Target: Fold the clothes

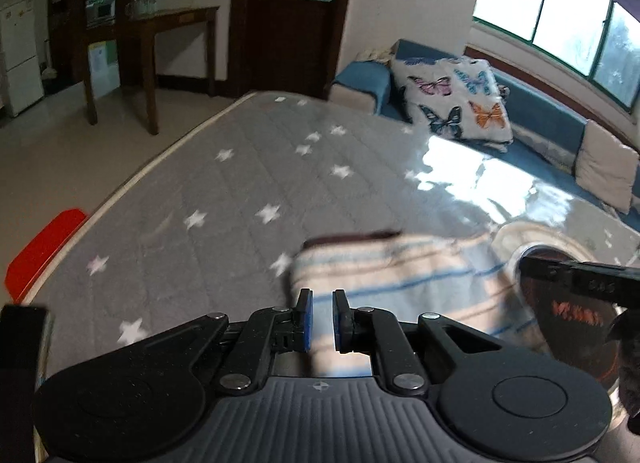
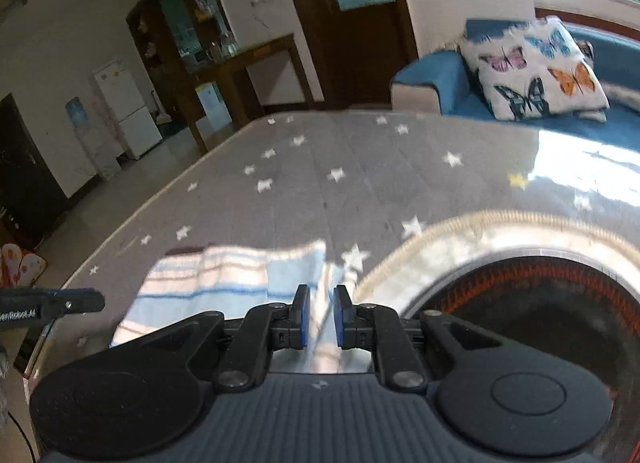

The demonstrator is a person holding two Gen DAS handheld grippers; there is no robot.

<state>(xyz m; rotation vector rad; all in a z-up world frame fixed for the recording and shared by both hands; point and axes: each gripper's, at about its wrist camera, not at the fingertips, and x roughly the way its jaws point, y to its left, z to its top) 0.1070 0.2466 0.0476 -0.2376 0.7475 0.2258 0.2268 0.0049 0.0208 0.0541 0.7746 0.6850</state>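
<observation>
While the grey star-print table [image 1: 224,199] gives wide bare room to the far side and left, its pale edge drops to the floor on the left. The round inset [image 2: 532,303] crowds the right. The striped garment [image 1: 392,283] lies folded near the front, so squaring its edges is likely next. The left gripper [image 1: 322,317] and right gripper [image 2: 322,315] hover nearly closed, empty.

Both wrist cams look down-fwd, close over striped cloth [image 1: 400,275] on table [image 2: 340,191].
</observation>
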